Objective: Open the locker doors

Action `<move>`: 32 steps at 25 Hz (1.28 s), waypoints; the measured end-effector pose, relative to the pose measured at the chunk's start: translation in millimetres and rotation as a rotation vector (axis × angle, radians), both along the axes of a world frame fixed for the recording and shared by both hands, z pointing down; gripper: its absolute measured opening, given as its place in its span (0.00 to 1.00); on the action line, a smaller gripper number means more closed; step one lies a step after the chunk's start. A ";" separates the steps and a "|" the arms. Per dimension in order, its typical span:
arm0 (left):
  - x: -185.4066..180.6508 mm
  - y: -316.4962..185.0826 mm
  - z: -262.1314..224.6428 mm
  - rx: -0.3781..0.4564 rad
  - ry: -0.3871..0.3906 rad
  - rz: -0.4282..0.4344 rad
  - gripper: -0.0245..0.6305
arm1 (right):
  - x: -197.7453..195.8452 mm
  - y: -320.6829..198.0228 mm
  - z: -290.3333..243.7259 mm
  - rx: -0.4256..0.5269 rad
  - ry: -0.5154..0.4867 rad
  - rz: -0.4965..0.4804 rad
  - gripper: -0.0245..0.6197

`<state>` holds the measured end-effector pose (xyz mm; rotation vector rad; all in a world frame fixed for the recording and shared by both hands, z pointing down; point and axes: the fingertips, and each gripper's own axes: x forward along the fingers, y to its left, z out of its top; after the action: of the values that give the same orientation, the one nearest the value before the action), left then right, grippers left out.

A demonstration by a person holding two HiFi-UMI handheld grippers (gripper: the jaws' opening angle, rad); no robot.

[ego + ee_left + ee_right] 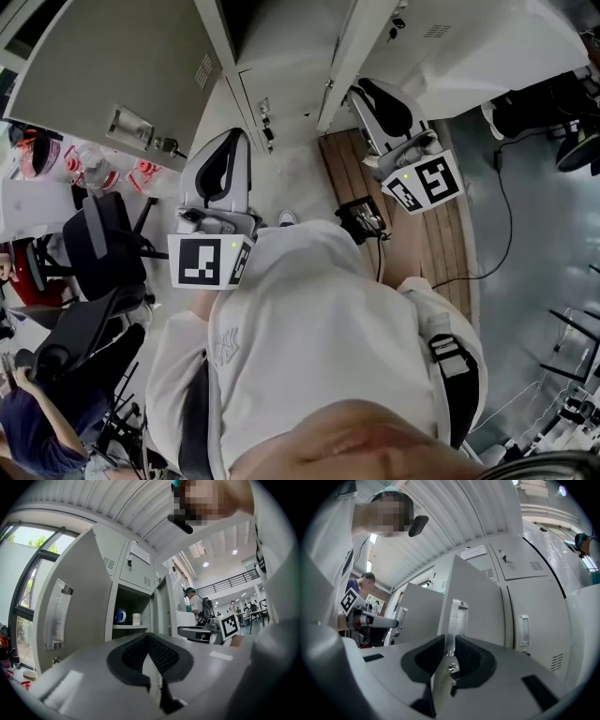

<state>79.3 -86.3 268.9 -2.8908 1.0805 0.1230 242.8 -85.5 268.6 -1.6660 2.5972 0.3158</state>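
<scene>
The grey lockers (pixel 281 56) stand ahead of me. One door (pixel 103 66) is swung wide to the left, and its handle (pixel 56 616) shows in the left gripper view. My left gripper (pixel 225 141) points at the open compartment, jaws apart with nothing between them (pixel 149 656). Inside, a blue mug (pixel 120 616) and a white cup (pixel 136 618) sit on a shelf. A second door (pixel 469 42) is swung out to the right. My right gripper (pixel 370 94) is shut on that door's edge (pixel 476 606), just below its handle (pixel 457 620), and the edge runs between the pads (pixel 447 653).
Black office chairs (pixel 98 239) and a seated person (pixel 37 431) are at my left. A wooden platform (pixel 347 178) lies under the lockers, with a cable (pixel 506 216) on the floor to the right. Closed lockers (pixel 534 616) continue past the right door. A person with a backpack (pixel 194 604) stands far off.
</scene>
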 end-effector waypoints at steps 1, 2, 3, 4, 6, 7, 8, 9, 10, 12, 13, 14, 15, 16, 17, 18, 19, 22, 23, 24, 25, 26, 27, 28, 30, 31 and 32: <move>-1.8 0.0 0.0 0.000 0.000 -0.009 0.04 | 1.0 2.2 -0.8 0.006 -0.001 0.012 0.15; -4.0 -0.3 0.3 0.000 -0.001 -0.018 0.04 | 2.6 5.8 -2.6 0.018 -0.003 0.034 0.15; -6.5 -1.1 1.3 -0.002 -0.003 -0.028 0.04 | 4.5 11.0 -5.4 0.033 -0.003 0.066 0.15; -9.2 -2.3 2.9 -0.004 -0.006 -0.039 0.04 | 5.6 17.2 -8.9 0.049 0.004 0.100 0.13; -13.9 -5.7 7.6 -0.011 -0.013 -0.058 0.04 | 0.8 30.7 -16.2 0.073 0.045 0.152 0.09; -15.7 -7.3 10.2 -0.014 -0.016 -0.066 0.04 | -5.4 36.4 -18.6 0.079 0.072 0.164 0.08; -17.1 -8.8 12.6 -0.016 -0.019 -0.071 0.04 | -13.3 40.6 -19.5 0.079 0.092 0.165 0.08; -18.0 -9.9 14.7 -0.017 -0.022 -0.076 0.04 | -22.0 43.1 -18.4 0.073 0.102 0.160 0.07; -18.7 -10.8 16.5 -0.017 -0.024 -0.079 0.04 | -30.5 43.9 -15.0 0.059 0.097 0.150 0.07; -19.9 -11.7 19.6 -0.017 -0.029 -0.084 0.04 | -46.0 41.9 -2.0 0.007 0.041 0.117 0.07; -20.4 -11.8 21.0 -0.018 -0.030 -0.086 0.04 | -53.3 39.9 6.4 -0.026 -0.001 0.096 0.07; -20.8 -11.8 22.5 -0.019 -0.031 -0.087 0.04 | -60.2 37.9 15.2 -0.061 -0.044 0.075 0.07; -21.1 -11.7 24.0 -0.021 -0.033 -0.088 0.04 | -66.8 36.2 23.6 -0.094 -0.082 0.056 0.07; -21.4 -11.8 25.9 -0.021 -0.037 -0.090 0.04 | -73.4 34.9 31.2 -0.122 -0.107 0.041 0.06; -21.7 -12.2 28.3 -0.020 -0.041 -0.093 0.04 | -80.0 33.8 38.2 -0.145 -0.119 0.027 0.06; -22.2 -13.0 31.4 -0.020 -0.048 -0.097 0.04 | -86.7 32.8 44.6 -0.162 -0.119 0.013 0.06; -22.8 -14.1 35.2 -0.023 -0.055 -0.101 0.04 | -93.0 31.9 50.5 -0.177 -0.112 0.001 0.06; -23.7 -18.0 49.1 -0.052 -0.076 -0.108 0.04 | -107.0 28.3 64.6 -0.215 -0.089 -0.028 0.06; -23.6 -18.9 53.0 -0.063 -0.082 -0.107 0.04 | -109.8 26.9 67.3 -0.223 -0.084 -0.034 0.06; -23.6 -19.1 55.8 -0.072 -0.087 -0.105 0.04 | -111.7 25.7 69.0 -0.228 -0.079 -0.036 0.06; -23.7 -18.8 57.3 -0.078 -0.089 -0.104 0.04 | -113.1 24.9 70.1 -0.231 -0.077 -0.038 0.06; -24.0 -18.4 57.9 -0.080 -0.090 -0.103 0.04 | -113.8 24.0 70.5 -0.233 -0.077 -0.038 0.06; -24.1 -18.2 57.8 -0.080 -0.090 -0.103 0.04 | -113.8 22.9 70.5 -0.233 -0.077 -0.038 0.06; -24.2 -18.4 57.4 -0.080 -0.090 -0.103 0.04 | -113.4 21.7 70.1 -0.233 -0.077 -0.037 0.06; -24.8 -19.2 56.8 -0.080 -0.089 -0.105 0.04 | -112.1 19.4 69.1 -0.230 -0.071 -0.034 0.06; -25.3 -19.9 56.7 -0.079 -0.088 -0.107 0.04 | -111.4 18.4 69.0 -0.229 -0.067 -0.032 0.06; -25.8 -20.6 56.7 -0.079 -0.087 -0.109 0.04 | -110.7 17.4 69.1 -0.228 -0.063 -0.030 0.06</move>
<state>53.5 -106.9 325.6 -2.8662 1.2514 -0.0512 132.1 -68.1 337.7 -1.6670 2.6945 -0.0365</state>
